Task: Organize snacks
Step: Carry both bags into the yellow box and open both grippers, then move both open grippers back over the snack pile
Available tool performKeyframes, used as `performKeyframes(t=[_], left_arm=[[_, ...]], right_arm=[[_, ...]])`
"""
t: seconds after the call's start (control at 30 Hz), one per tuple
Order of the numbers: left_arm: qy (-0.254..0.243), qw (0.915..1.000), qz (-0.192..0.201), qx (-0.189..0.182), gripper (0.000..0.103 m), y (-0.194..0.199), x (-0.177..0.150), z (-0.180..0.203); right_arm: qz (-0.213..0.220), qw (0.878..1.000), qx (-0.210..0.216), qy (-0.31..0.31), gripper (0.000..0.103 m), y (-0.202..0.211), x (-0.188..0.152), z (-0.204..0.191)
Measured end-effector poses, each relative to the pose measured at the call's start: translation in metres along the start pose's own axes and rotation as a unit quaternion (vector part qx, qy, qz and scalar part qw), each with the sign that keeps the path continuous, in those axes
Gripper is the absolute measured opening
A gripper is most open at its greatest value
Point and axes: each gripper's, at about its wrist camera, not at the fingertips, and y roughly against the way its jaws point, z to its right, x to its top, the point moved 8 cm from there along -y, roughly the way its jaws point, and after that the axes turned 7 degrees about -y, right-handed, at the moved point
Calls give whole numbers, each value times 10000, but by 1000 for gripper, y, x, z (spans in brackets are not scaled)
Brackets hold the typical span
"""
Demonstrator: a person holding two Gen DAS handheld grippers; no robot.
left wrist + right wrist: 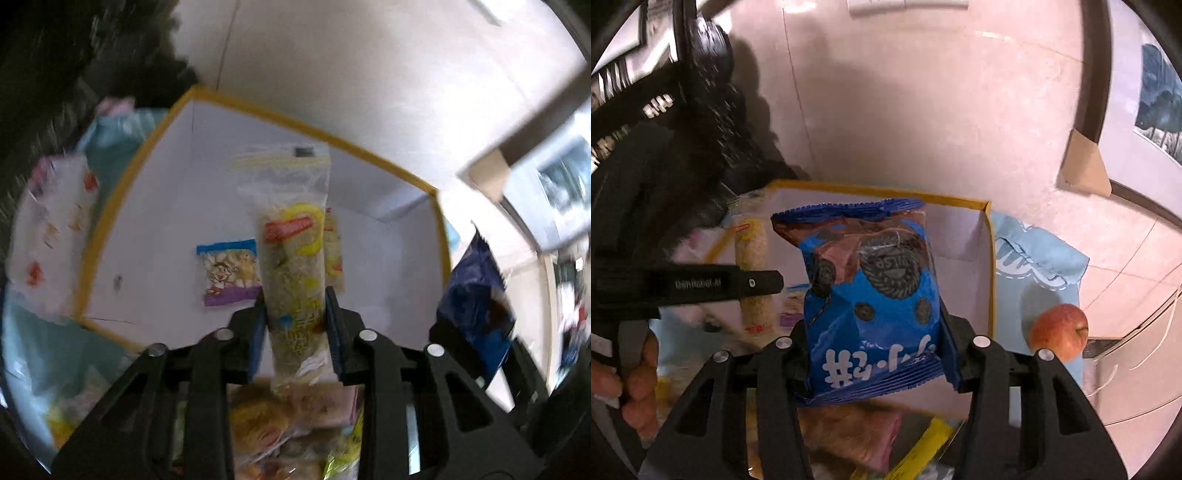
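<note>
I've got both packets carried out above the white open box with the yellow rim (pixel 122 192) so each can drop straight in. My left gripper (pixel 295 325) has its pads beside a long clear-wrapped rice-puff bar (pixel 291 258); whether they press it I cannot tell. My right gripper (pixel 875 354) clamps a blue crinkled cookie packet (pixel 875 295) by its sides. A red apple (pixel 1058 332) sits outside the box.
</note>
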Motion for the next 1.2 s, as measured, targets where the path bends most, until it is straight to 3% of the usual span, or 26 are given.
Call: performKeyframes(t=[0.07,0.1,0.3,0.4,0.5,0.63,0.9,1.2], left_arm=[[261,9994,-73,196,84,-10,2,-7],[321,9988,31,363,88,-8,4,-10],[59,9994,74,340,89,6,-4,-12],[-396,9980,224,443,90,28,-19,-12],[-688,9954,310,589,92,51,-40,-23],[-758,9943,282,698,93,75,-78,-48],[-696,9907,-310,1130,93,89,-169,-107],[-465,9873,-865,1246,93,80,-230,-139]], right_arm=[[-202,9991,-338,136,56,-16,-6,4],[-202,9990,-368,125,56,-19,-8,6],[-98,9998,-74,-158,58,9,-19,17],[-61,9997,-2,-227,60,30,-27,18],[-154,9992,2,-360,71,47,-53,27],[-469,9976,-37,-508,71,61,-96,41],[-1176,9911,39,-623,71,73,-175,43],[-1505,9874,227,-437,71,80,-212,19]])
